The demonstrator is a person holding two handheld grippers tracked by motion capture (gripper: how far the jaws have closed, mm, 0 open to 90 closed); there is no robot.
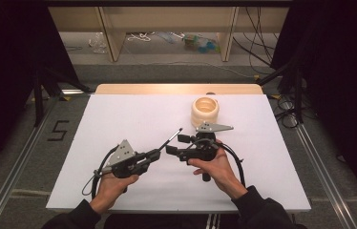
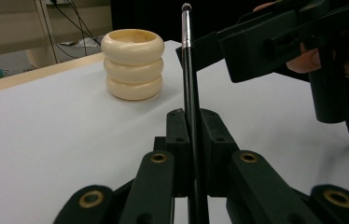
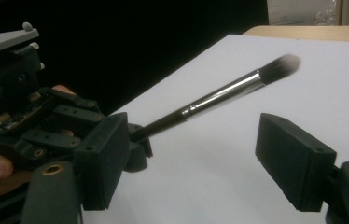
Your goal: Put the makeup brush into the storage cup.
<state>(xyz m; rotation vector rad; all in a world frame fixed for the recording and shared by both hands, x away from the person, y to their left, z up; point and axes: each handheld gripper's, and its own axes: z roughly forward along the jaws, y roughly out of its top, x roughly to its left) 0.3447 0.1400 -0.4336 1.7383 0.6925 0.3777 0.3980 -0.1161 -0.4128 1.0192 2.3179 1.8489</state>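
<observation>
White tabletop. Left hand-held gripper [image 1: 156, 154] clamps the slim black silver-ferruled makeup brush [image 2: 187, 79]; right hand-held gripper [image 1: 176, 144] gapes around it — handover unfinished; cream ribbed holder [image 1: 205, 111] beyond stands unfilled.

Ringed holder [image 1: 205, 111] on table [image 1: 119, 119], behind brush [image 1: 173, 136]

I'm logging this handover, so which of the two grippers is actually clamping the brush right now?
The left gripper: its jaws are shut on the brush handle. The right gripper has open jaws either side of the brush, not touching it.
</observation>
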